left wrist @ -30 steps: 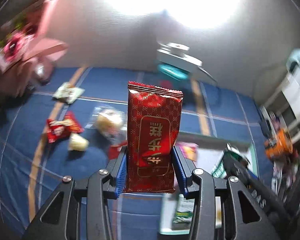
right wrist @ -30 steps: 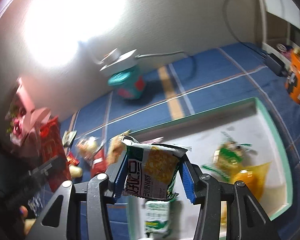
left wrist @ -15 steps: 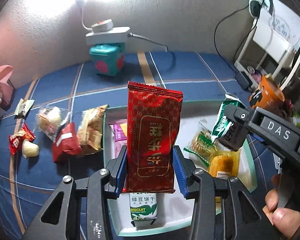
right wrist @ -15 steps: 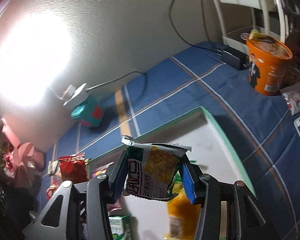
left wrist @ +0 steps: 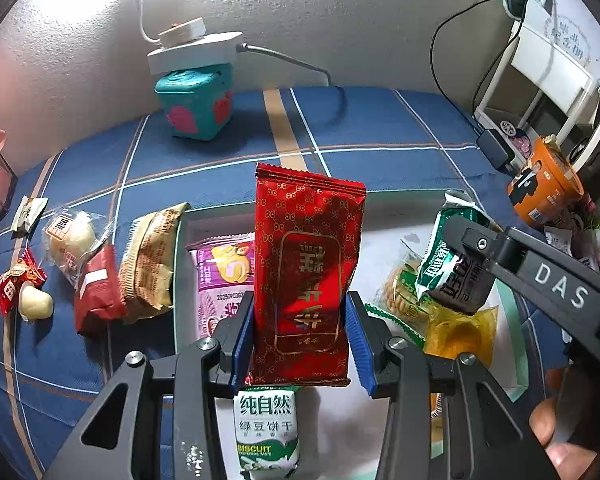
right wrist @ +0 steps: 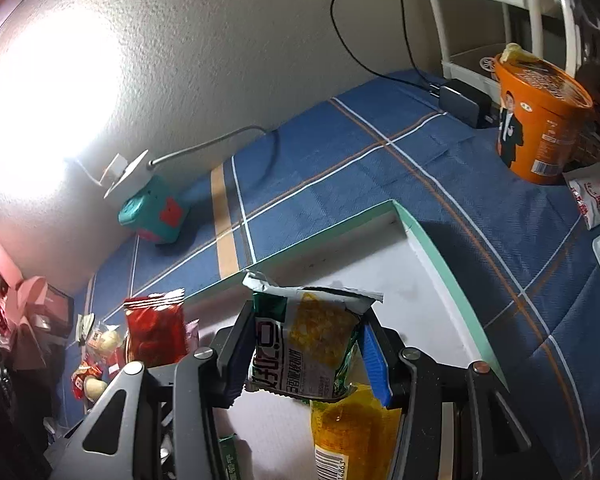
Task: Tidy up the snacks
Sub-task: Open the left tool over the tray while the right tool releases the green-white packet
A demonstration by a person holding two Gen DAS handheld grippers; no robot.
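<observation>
My left gripper (left wrist: 300, 340) is shut on a tall red snack packet (left wrist: 306, 272) and holds it upright over the green-rimmed white tray (left wrist: 512, 320). My right gripper (right wrist: 306, 360) is shut on a green and yellow corn snack bag (right wrist: 308, 344) above the tray (right wrist: 440, 256); that bag also shows in the left wrist view (left wrist: 448, 256). In the tray lie a purple packet (left wrist: 220, 280), a green biscuit packet (left wrist: 266, 428), a yellow packet (left wrist: 456, 332) and a cracker bag (left wrist: 404, 292). The red packet also shows in the right wrist view (right wrist: 154, 336).
Left of the tray on the blue plaid cloth lie several loose snacks: a brown pack (left wrist: 152, 264), a dark red pack (left wrist: 98, 296), a clear-wrapped bun (left wrist: 70, 240). A teal box (left wrist: 196, 100) stands by the wall. An orange noodle cup (right wrist: 540, 120) and a charger (right wrist: 464, 102) stand at right.
Both grippers have moved over the tray, each still holding its packet. The left view swung from the loose snacks on the cloth to the tray.
</observation>
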